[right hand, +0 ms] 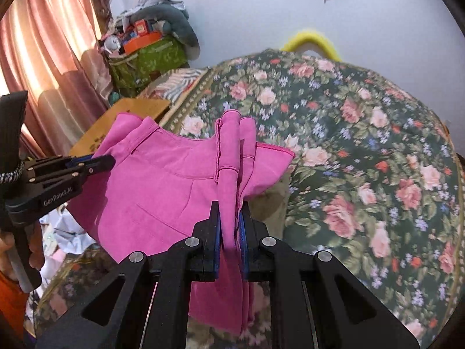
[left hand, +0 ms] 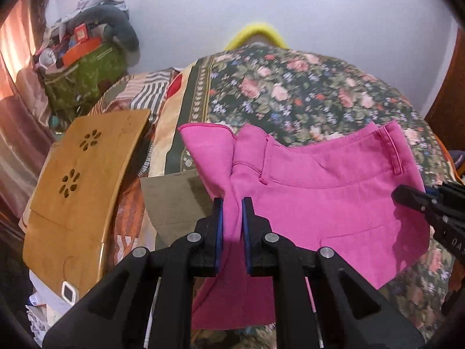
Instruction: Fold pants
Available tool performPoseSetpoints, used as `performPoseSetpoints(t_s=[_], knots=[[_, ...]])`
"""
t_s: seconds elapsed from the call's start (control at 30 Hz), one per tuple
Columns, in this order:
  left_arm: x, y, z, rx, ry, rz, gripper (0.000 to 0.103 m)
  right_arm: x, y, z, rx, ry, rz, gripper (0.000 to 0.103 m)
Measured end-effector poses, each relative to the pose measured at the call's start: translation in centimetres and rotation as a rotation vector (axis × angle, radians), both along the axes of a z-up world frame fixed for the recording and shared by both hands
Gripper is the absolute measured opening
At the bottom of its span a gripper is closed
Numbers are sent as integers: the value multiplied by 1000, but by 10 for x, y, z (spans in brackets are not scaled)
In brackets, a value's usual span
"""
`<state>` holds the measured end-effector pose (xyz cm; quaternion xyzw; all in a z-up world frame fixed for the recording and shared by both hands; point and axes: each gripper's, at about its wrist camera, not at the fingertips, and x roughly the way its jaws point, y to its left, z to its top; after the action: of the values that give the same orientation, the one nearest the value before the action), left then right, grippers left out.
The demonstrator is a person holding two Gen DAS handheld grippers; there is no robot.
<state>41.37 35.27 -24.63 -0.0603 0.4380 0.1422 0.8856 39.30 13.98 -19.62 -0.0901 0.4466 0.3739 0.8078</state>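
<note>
Pink pants [left hand: 319, 197] hang in the air above a bed with a floral cover [left hand: 305, 93], held by their waistband end. My left gripper [left hand: 232, 203] is shut on bunched pink cloth at the pants' left side. My right gripper [right hand: 229, 206] is shut on bunched cloth at the pants' [right hand: 162, 186] right side. The right gripper shows at the right edge of the left wrist view [left hand: 407, 197]. The left gripper shows at the left of the right wrist view [right hand: 98, 161]. The legs droop below both grippers, out of sight.
A wooden lap table [left hand: 84, 189] lies on the bed's left side. A green bag piled with clutter [left hand: 84, 75] stands by the curtain [right hand: 43, 67]. A yellow curved object [left hand: 258, 33] sits at the bed's far end by the wall.
</note>
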Motion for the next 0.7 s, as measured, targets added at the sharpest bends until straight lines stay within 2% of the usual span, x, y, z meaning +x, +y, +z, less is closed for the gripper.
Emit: performPoseSetpoints(t_s=[0.2,0.33,0.5,0.7], knots=[[22,13,-46,-38,50,26,11,12,10,-33,-38,36,-25,10],[25,17,-65,-56,85,36,12,11,9,-38,-61,20,-14,12],[15,18,-66,-48,102,55,16,4,-2,-32,-79,-12,-26,17],[-11,18,-54,-45,127,53,18,-8,-28,-19,-41,25,-46,17]])
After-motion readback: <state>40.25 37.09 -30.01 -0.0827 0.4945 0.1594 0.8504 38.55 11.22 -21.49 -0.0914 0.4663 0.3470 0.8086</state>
